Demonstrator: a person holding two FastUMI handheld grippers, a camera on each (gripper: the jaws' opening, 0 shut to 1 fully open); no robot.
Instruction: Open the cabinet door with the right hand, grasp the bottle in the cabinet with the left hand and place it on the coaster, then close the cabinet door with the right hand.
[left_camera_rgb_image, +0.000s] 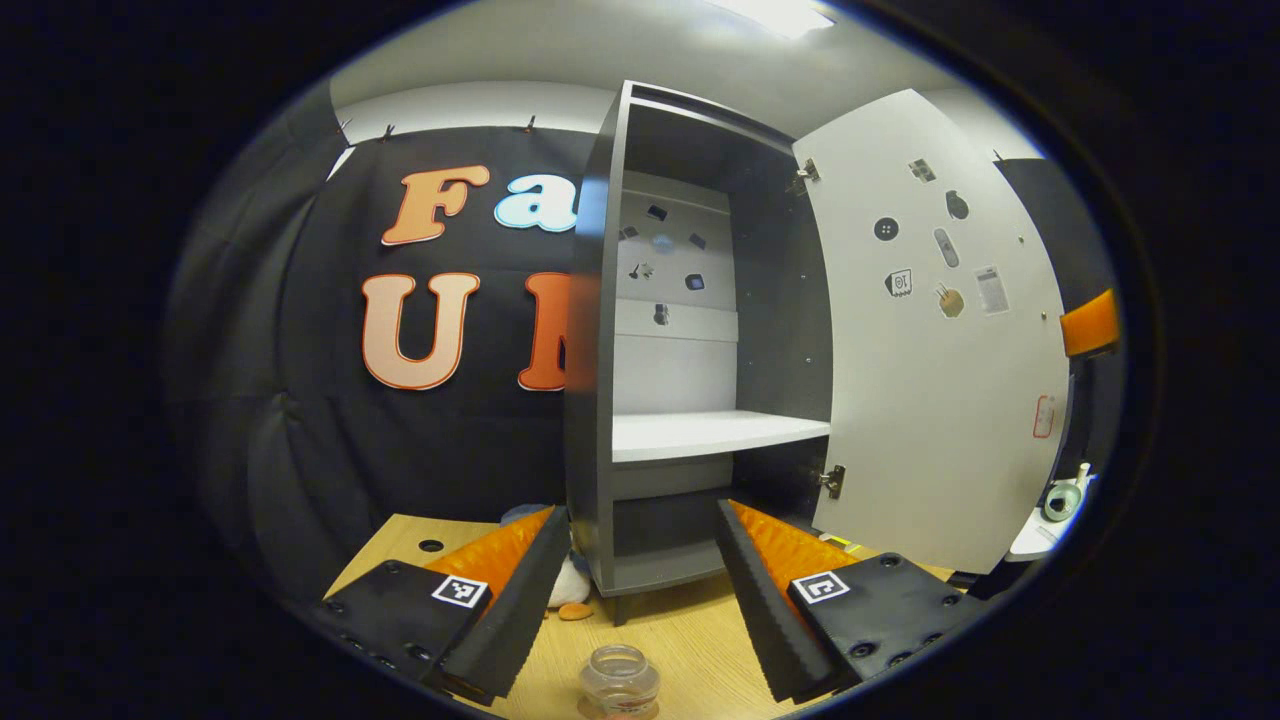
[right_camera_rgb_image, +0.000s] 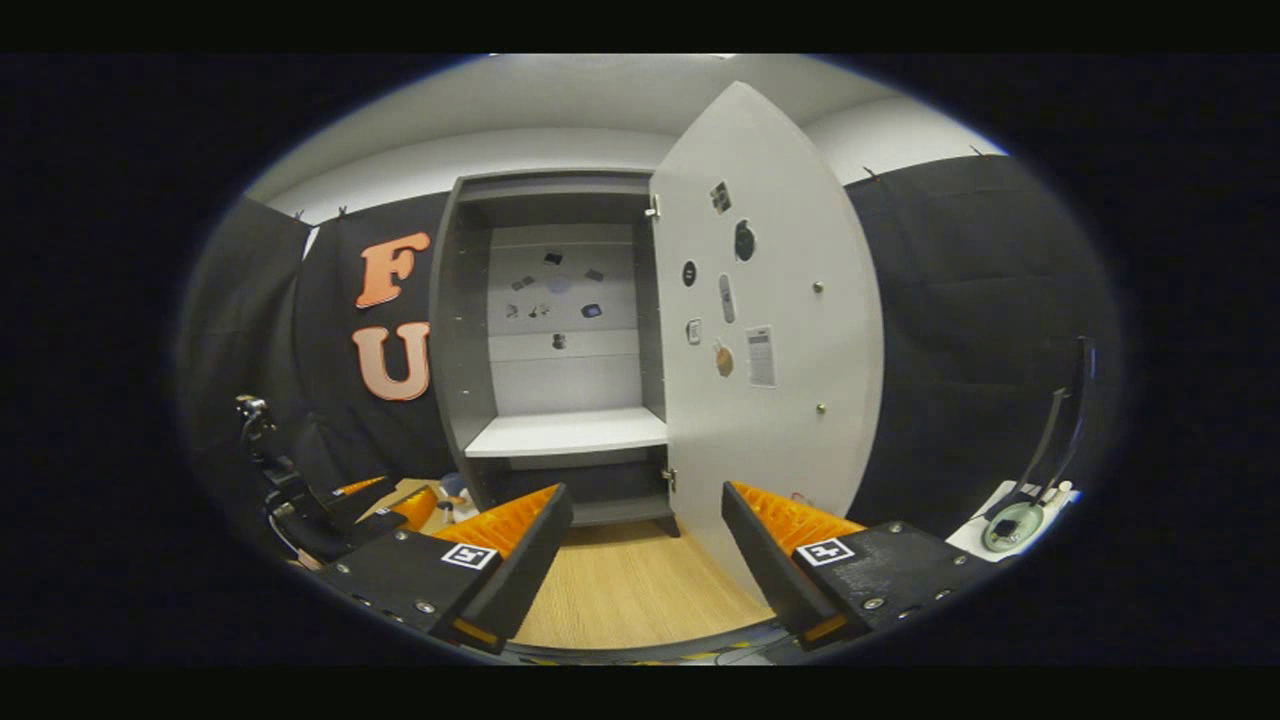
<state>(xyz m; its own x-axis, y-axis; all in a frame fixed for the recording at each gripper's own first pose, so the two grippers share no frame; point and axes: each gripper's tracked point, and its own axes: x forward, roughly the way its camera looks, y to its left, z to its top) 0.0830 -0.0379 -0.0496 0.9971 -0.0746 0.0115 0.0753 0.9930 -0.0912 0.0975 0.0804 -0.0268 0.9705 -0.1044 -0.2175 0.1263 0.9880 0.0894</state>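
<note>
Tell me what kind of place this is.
Likely a staged recording booth, not a real home: black cloth wall behind, a lone grey cabinet with its door open on a wooden tabletop, and stickers inside.

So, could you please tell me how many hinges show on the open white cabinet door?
2: an upper metal hinge at the door's top corner, a lower hinge near its bottom.

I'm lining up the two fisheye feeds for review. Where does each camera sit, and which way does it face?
Left gripper view: rides the left gripper, low over the wooden table, facing the open cabinet; its two fingers frame a clear bottle.
Right gripper view: rides the right gripper, farther back, facing the cabinet and its door; the left gripper shows at lower left.
Shared: cabinet, door, empty white shelf, table.
</note>
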